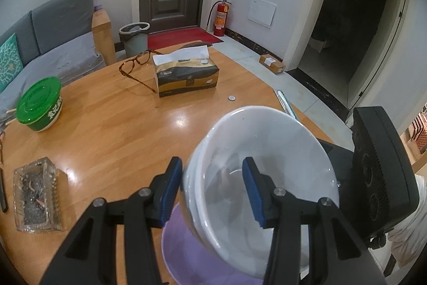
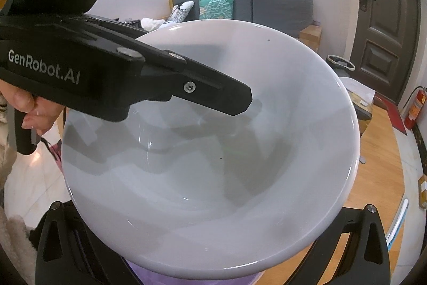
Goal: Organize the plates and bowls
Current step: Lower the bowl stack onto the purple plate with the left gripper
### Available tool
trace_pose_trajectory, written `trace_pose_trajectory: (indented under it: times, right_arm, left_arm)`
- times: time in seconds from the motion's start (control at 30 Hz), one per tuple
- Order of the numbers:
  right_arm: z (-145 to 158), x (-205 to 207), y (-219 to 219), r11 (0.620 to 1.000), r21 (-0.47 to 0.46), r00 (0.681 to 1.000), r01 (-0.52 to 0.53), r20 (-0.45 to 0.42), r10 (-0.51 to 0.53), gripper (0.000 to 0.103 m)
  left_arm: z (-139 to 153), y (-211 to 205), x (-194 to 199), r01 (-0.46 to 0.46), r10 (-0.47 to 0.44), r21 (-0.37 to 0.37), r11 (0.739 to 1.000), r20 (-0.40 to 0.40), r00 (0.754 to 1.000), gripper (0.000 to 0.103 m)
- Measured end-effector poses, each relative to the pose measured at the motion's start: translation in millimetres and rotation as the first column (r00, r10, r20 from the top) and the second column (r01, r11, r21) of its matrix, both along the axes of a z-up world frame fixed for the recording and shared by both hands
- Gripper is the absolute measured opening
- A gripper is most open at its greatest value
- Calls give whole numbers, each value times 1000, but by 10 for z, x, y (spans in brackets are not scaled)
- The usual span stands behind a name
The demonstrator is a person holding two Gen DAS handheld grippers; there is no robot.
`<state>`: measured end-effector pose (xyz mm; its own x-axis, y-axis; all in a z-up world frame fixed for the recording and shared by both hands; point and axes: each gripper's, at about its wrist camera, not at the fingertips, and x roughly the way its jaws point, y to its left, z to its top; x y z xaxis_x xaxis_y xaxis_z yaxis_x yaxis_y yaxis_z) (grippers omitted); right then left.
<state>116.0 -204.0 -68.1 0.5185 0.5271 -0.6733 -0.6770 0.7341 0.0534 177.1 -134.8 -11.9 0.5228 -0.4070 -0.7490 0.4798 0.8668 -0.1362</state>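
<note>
A white bowl (image 1: 280, 140) hangs tilted above a purple plate (image 1: 186, 253) on the wooden table (image 1: 120, 130). My left gripper (image 1: 213, 188) straddles the bowl's near rim, one blue pad inside and one outside, wide apart and not pressing the wall. In the right wrist view the white bowl (image 2: 213, 178) fills the frame and covers my right gripper's fingertips; its wide-spread arms show below the rim. The left gripper's finger (image 2: 213, 95) reaches in over the bowl. The purple plate (image 2: 149, 277) peeks out under the bowl.
On the table stand a tissue box (image 1: 185, 74), brown glasses (image 1: 136, 66), a green-lidded bowl (image 1: 40, 103), a glass ashtray (image 1: 37, 194) and a coin (image 1: 232, 98). A grey sofa (image 1: 53, 39), bin (image 1: 133, 39) and door lie beyond.
</note>
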Motion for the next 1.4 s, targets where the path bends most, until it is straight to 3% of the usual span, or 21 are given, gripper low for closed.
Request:
trace_pose_trajectory:
  times: [0.5,1.4]
  right_arm:
    - [-57,-55,57,1000,-24,1000,-14,-18,13,100]
    - [-408,-72,198,996,-76,994,-36,-109,27,100]
  left_arm:
    - [-39,65,-231,-6,6,-16,1000,-4,1000,43]
    - [-511,115,-420,-15,12,-28,1000,-82,997,43]
